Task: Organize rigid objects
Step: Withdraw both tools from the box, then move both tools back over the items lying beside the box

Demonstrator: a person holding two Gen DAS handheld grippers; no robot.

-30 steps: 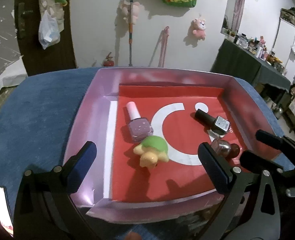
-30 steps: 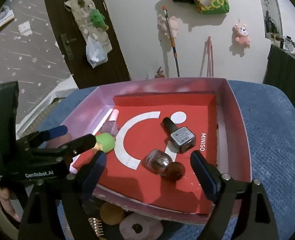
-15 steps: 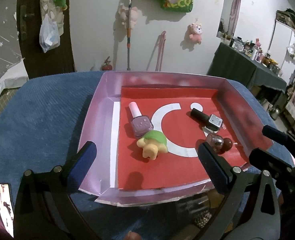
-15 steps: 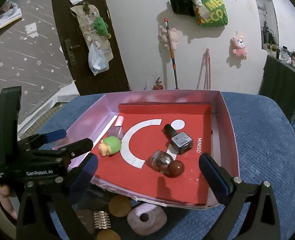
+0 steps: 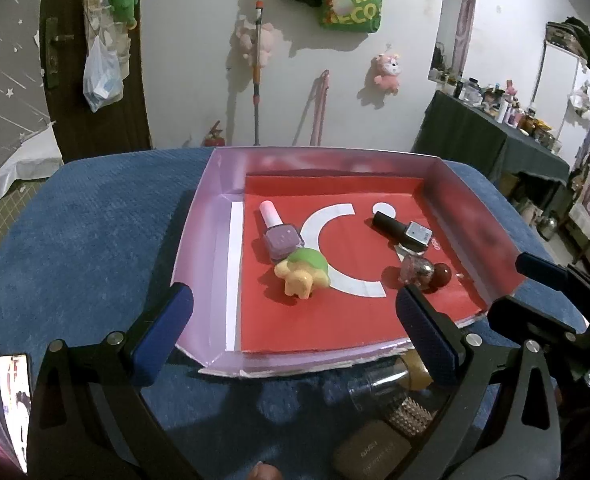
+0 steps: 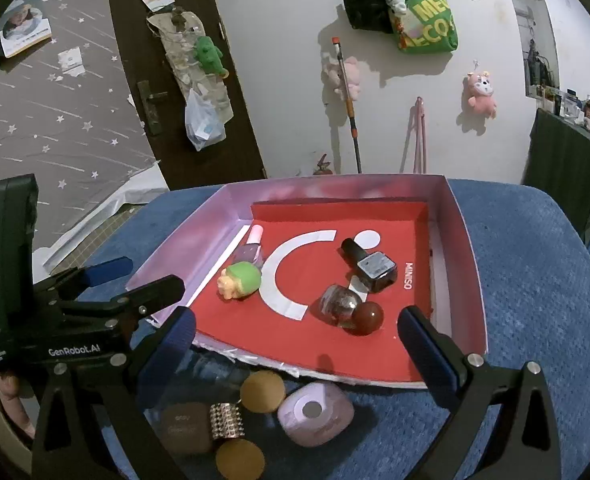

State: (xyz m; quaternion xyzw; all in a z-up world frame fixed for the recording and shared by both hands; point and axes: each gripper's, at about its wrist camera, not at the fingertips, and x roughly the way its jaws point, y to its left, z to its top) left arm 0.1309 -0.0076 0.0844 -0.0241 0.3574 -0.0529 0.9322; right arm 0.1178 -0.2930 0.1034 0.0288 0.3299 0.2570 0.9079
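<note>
1. Pulling back from the tray (image 5: 199, 216), both views now take in more blue cloth (image 5: 75, 232) and loose items along the lower edge that sat lower or out of frame a second ago.
2. Right gripper (image 6: 295, 340) has just been opening; its jaws stand wide, nothing between them, tilted down at the tray's near edge.
3. Left gripper (image 5: 291, 332) is likewise spread wide and empty.
4. Purple nail polish bottle (image 5: 277, 232) lies at frame centre-left, cap toward the top; the black bottle (image 5: 405, 230) points its cap upper left.

Pink plush toy (image 6: 479, 94) and green bag (image 6: 425, 20), seemingly wall-hung, beside dark door (image 6: 183, 80).
</note>
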